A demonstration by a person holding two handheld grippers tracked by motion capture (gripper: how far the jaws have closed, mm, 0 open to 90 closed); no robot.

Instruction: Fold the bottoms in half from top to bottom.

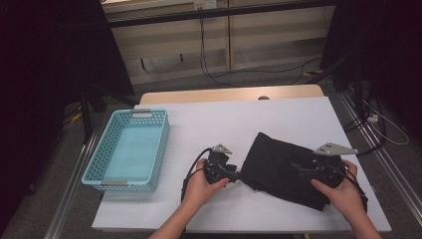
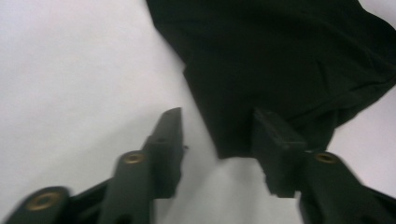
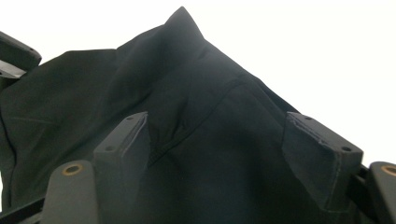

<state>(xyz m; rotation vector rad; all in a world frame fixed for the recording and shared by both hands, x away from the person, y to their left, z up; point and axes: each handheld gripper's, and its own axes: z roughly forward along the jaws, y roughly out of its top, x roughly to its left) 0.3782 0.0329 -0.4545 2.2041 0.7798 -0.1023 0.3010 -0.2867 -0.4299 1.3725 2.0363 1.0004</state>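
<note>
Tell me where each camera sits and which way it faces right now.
High view: above the person's side, facing forward and down on the white table, blue basket, both hands.
Left gripper view: rides the left tool, facing a corner of the black cloth.
Right gripper view: rides the right tool, over that cloth.
All three share the cloth.

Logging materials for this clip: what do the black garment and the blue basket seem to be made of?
Black garment: soft matte woven fabric, likely cotton or a blend; it creases and shows stitched seams. Blue basket: moulded plastic with a slight sheen, judging by its perforated lattice walls and rigid rim.
</note>
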